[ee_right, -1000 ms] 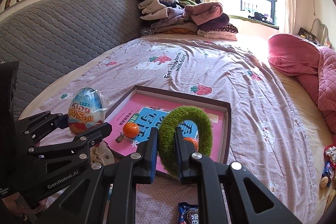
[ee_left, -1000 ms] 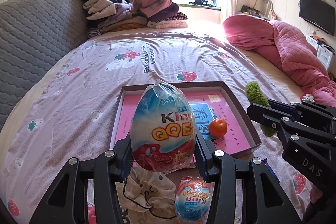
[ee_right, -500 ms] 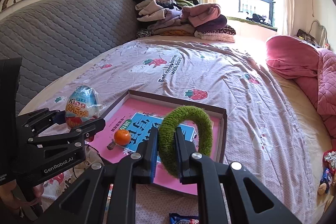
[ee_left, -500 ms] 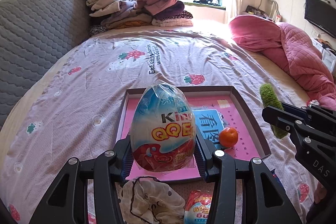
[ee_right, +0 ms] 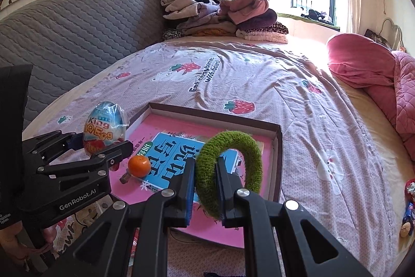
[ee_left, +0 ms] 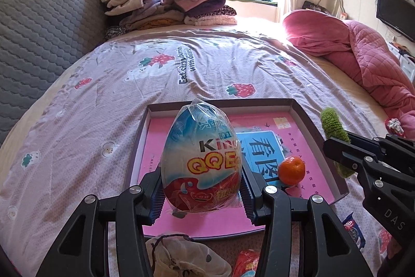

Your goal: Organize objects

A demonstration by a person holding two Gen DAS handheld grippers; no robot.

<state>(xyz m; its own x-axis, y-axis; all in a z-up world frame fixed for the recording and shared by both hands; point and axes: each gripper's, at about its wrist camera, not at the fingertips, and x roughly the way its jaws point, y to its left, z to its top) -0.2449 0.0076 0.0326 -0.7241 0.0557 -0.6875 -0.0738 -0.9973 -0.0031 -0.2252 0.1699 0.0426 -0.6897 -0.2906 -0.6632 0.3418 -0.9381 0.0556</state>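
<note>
My left gripper (ee_left: 201, 192) is shut on a large blue, white and red toy egg (ee_left: 201, 160) and holds it upright over the near left part of a shallow pink-lined box (ee_left: 306, 118). It also shows in the right wrist view (ee_right: 105, 129). My right gripper (ee_right: 203, 186) is shut on a green fuzzy ring (ee_right: 228, 170) above the box's near right part (ee_right: 276, 160); the ring shows in the left wrist view (ee_left: 333, 126). A small orange (ee_left: 291, 171) lies in the box (ee_right: 139, 166).
The box lies on a bed with a lilac strawberry sheet (ee_left: 194, 64). A white scrunchie (ee_left: 181, 258), a smaller egg (ee_left: 245, 264) and a snack packet (ee_left: 351, 227) lie near me. Folded clothes (ee_left: 166, 4) and a pink quilt (ee_left: 363, 53) lie farther back.
Both grippers have moved forward over the box, still holding the egg and the ring. The scrunchie and the small egg have slid toward the bottom edge of the left view.
</note>
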